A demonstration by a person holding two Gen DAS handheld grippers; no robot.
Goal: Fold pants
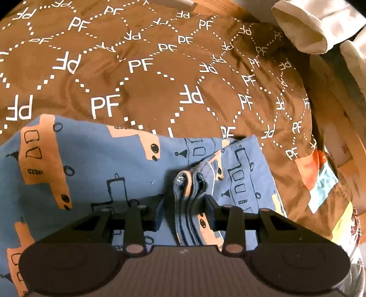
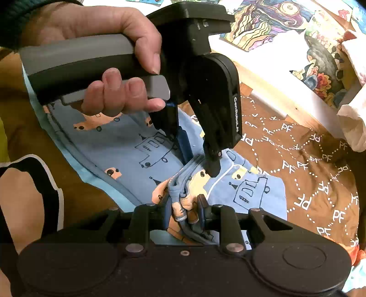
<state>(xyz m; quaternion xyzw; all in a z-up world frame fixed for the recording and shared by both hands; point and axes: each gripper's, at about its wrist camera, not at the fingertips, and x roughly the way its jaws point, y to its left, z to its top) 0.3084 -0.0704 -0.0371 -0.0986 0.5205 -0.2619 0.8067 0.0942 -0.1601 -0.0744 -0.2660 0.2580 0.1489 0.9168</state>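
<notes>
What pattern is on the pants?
Blue pants with orange and outlined trucks; clearest in the left wrist view.

Home bedroom, work done on a bed.
Brown bedspread (image 1: pixel 160 75) with a white "PF" print covers the soft surface; wooden bed frame (image 2: pixel 281 100) along its edge, colourful patterned fabric (image 2: pixel 270 20) beyond, white cloth (image 1: pixel 304 29) bundled nearby.

Bare brown blanket (image 1: pixel 146 91) beyond pants (image 1: pixel 96 164), white cloth (image 1: pixel 304 29) at far-right corner
</notes>
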